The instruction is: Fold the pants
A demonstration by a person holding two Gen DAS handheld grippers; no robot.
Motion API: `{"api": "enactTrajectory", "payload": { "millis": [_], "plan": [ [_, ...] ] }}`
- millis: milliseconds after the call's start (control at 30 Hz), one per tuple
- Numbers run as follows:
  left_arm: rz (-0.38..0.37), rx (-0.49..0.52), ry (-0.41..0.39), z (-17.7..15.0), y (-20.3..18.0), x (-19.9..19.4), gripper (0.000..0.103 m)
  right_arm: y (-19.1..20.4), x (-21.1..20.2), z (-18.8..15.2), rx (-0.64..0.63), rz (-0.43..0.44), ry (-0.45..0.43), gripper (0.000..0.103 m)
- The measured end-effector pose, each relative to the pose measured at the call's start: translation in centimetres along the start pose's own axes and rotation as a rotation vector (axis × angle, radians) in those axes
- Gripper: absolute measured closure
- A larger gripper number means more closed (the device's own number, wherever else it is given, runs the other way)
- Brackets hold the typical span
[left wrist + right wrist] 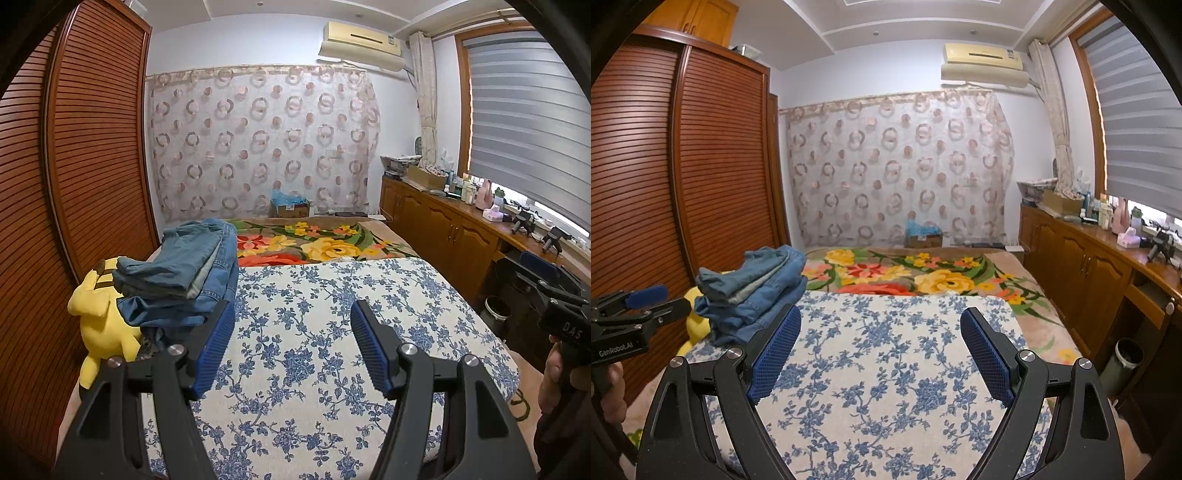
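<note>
So both grippers are just hanging over the blue-flowered pad (332,332) on the bed, and neither has anything in it. The left gripper (291,343) has its jaws spread with only the pad showing between the blue pads, and the right gripper (881,347) is the same deal, wide apart and empty.

The pants are at the far left corner of the pad: a stack of folded jeans (184,273), several pairs by the look of it, a lighter one on top of darker ones. The stack looks fairly tidy, though the bottom layers bulge a bit at the near edge. No loose pair is lying out on the pad, so my guess is either the folding is done or the next pair hasn't been brought in. Can't tell which.

View differences: the left wrist camera shows a yellow plush toy (99,317) squeezed beside the stack on its left, mostly hidden in the right view. The right wrist camera catches the left gripper from the side at its left edge, and more of the floral blanket (942,277) beyond the pad.
</note>
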State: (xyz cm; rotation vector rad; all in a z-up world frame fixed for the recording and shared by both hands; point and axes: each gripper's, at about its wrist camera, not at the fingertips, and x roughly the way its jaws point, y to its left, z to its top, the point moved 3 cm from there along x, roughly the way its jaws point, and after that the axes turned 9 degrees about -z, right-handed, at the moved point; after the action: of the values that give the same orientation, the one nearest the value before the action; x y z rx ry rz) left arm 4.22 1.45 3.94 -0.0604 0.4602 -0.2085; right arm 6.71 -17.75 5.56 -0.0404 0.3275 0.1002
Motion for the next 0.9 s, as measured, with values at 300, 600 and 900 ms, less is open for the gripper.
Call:
{"api": "enactTrajectory", "payload": {
  "millis": [300,600,900],
  "plan": [
    [-0.004,0.004,0.003,-0.45,-0.13,0.28,0.037,-0.01,0.02,0.09,0.000,-0.001,0.000,0.013],
    [-0.002,0.003,0.004,-0.40,-0.19,0.29,0.037,-0.03,0.02,0.10,0.000,0.000,-0.001,0.013],
    [-0.002,0.004,0.003,-0.33,-0.20,0.26,0.036,-0.04,0.03,0.11,0.001,-0.001,0.000,0.013]
  ]
}}
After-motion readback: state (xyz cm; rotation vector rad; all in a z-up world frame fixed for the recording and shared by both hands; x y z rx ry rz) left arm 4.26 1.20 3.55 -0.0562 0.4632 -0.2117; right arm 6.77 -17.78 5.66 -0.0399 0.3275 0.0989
